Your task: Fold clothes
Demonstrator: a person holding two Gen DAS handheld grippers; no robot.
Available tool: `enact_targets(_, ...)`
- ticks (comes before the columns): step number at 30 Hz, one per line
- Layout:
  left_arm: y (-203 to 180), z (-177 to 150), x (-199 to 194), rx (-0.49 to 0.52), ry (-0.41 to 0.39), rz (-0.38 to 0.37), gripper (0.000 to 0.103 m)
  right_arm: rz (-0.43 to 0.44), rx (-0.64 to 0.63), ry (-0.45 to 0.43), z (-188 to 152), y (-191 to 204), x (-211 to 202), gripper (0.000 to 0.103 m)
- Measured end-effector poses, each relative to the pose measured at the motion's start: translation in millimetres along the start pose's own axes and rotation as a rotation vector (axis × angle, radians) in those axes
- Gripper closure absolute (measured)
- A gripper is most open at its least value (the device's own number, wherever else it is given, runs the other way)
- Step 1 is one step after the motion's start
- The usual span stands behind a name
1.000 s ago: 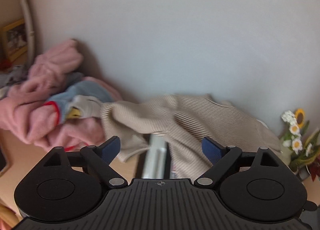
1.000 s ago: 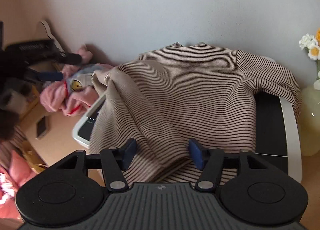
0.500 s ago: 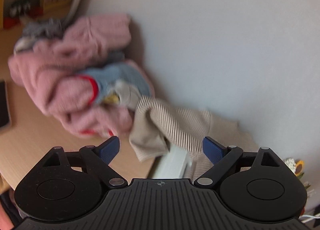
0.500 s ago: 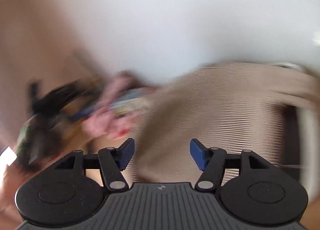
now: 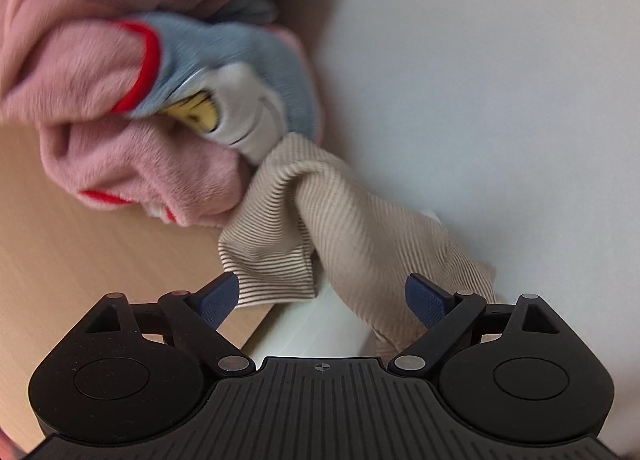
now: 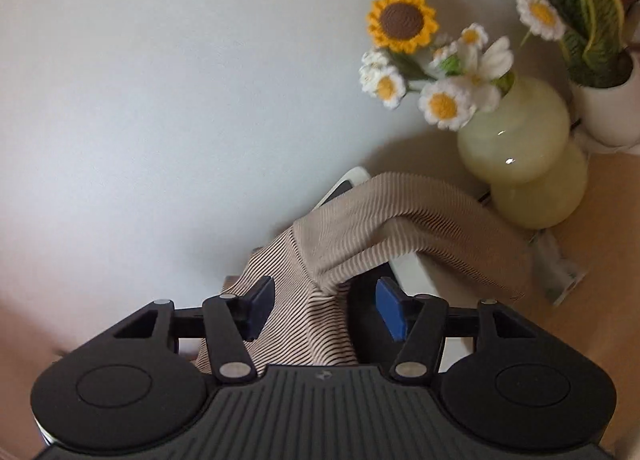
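Two grippers face one beige striped top [image 5: 352, 228] draped over a white device [image 5: 316, 328] against the pale wall [image 5: 480, 80]. In the left wrist view, a heap of pink fleece clothing [image 5: 120, 164] with a blue and grey patch lies at the far left on the wooden tabletop [image 5: 80, 260], blurred. Its lower edge touches a bunched sleeve of the striped top, whose cuff hangs just beside the left finger of the left gripper [image 5: 322, 298]. That gripper's blue pads are spread wide; cloth lies between them, but neither pad presses on it.

In the right wrist view, the striped top [image 6: 316, 304] rises between the fingers of the right gripper [image 6: 324, 304], near the left pad and clear of the right one. Its jaws are closing, with fabric between them and no grip yet. A sleeve [image 6: 420, 228] arches rightward over the device's white edge [image 6: 348, 180]. Further right stands a pale yellow vase [image 6: 516, 140] of crocheted flowers [image 6: 404, 24], and a white pot with a striped-leaf plant [image 6: 608, 116] at the far right.
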State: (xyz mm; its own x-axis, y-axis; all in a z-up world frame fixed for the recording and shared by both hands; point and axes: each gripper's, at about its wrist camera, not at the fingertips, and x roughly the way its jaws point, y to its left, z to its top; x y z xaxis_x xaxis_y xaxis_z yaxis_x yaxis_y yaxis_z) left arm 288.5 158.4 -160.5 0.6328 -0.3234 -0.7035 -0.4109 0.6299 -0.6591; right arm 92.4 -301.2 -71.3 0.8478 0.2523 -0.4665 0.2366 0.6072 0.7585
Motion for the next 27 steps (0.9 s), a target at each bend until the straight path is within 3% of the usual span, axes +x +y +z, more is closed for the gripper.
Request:
enact_targets(4,24,10,28,-0.208,0.007,-0.006,0.009,0.030,-0.146,0.060,-24,29,28,0.046)
enact_targets(6,29,12,39,-0.265,-0.003,-0.026,0.011,0.047,-0.224,0.103,-35,43,43,0.046)
enact_targets(7,28,14,44,-0.275,-0.013,-0.031,0.021,0.043,-0.259,0.120,-41,48,49,0.046)
enact_targets(8,22,17,48,-0.258,-0.022,-0.027,0.041,0.035,-0.299,0.137,-47,54,55,0.046)
enact_targets(9,10,22,51,-0.203,-0.026,-0.014,0.051,0.029,-0.330,0.153,-51,58,60,0.046)
enact_targets(10,-9,27,51,-0.117,-0.044,0.002,0.067,0.027,-0.353,0.167,-55,60,64,0.045)
enact_targets(11,-34,30,46,0.003,-0.084,0.012,0.074,0.028,-0.373,0.181,-57,63,67,0.045)
enact_targets(14,-118,15,1,0.450,-0.330,0.014,0.086,0.030,-0.393,0.206,-60,65,77,0.044)
enact_targets(16,-165,-5,-38,0.724,-0.524,-0.012,0.086,0.030,-0.396,0.217,-60,66,86,0.043)
enact_targets(18,-184,-24,-72,0.902,-0.711,-0.028,0.081,0.032,-0.401,0.226,-60,67,97,0.042)
enact_targets(19,-185,-29,-82,0.957,-0.780,-0.006,0.075,0.035,-0.408,0.225,-61,69,101,0.041)
enact_targets(20,-181,-26,-85,0.959,-0.797,0.038,0.054,0.037,-0.415,0.224,-62,70,105,0.040)
enact_targets(21,-175,-23,-86,0.954,-0.806,0.081,0.043,0.036,-0.423,0.220,-64,72,107,0.038)
enact_targets(22,-160,-13,-81,0.889,-0.748,0.126,0.028,0.032,-0.434,0.218,-65,73,109,0.038)
enact_targets(25,-111,18,-61,0.662,-0.554,0.275,0.026,0.012,-0.464,0.206,-66,78,115,0.037)
enact_targets(27,-74,26,-51,0.499,-0.460,0.384,0.032,-0.022,-0.488,0.191,-65,82,121,0.037)
